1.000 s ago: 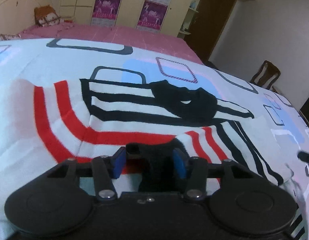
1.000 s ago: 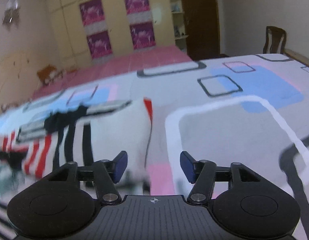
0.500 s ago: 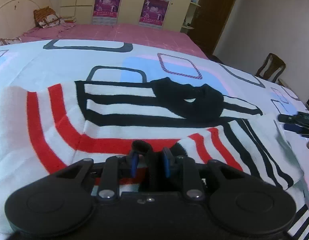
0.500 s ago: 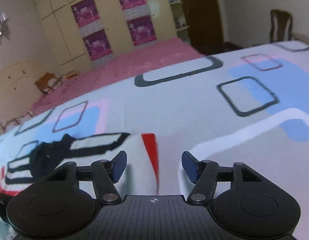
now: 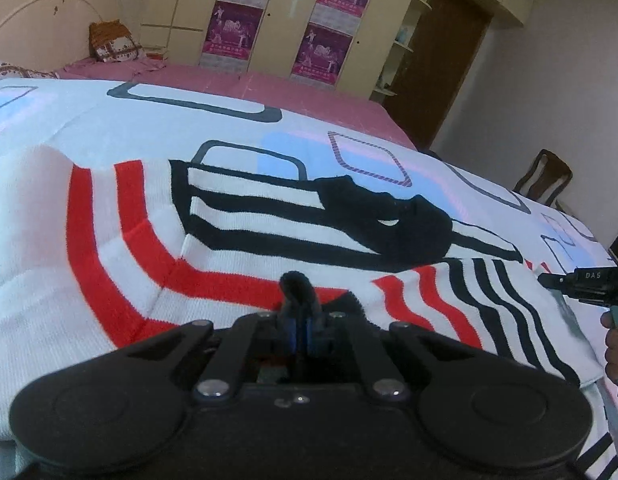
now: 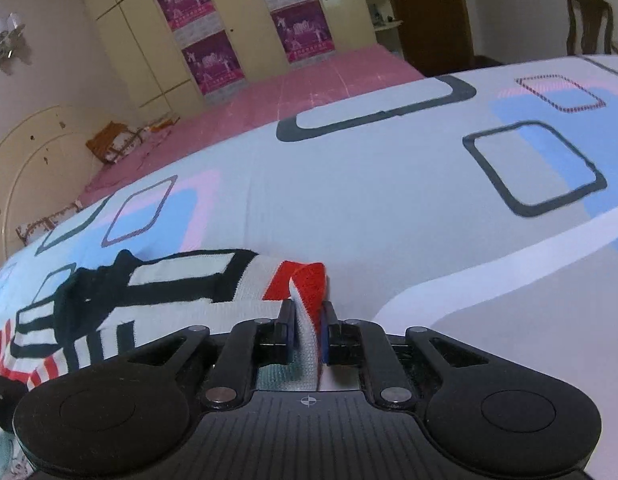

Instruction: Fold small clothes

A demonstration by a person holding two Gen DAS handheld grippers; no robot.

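A small knitted sweater (image 5: 237,240) lies spread on the bed, white with curved red bands across one part, black stripes across the rest and a solid black patch near its middle. One sleeve or flap is folded over the body, so its black and red stripes run at an angle to those under it. A black tuft of the knit stands pinched up at the near edge in the left wrist view, and in the right wrist view a white corner with a red tip (image 6: 305,284) is lifted upright off the bed cover.

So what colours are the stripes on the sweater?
Red and black on white sweater, clearest in left wrist view.
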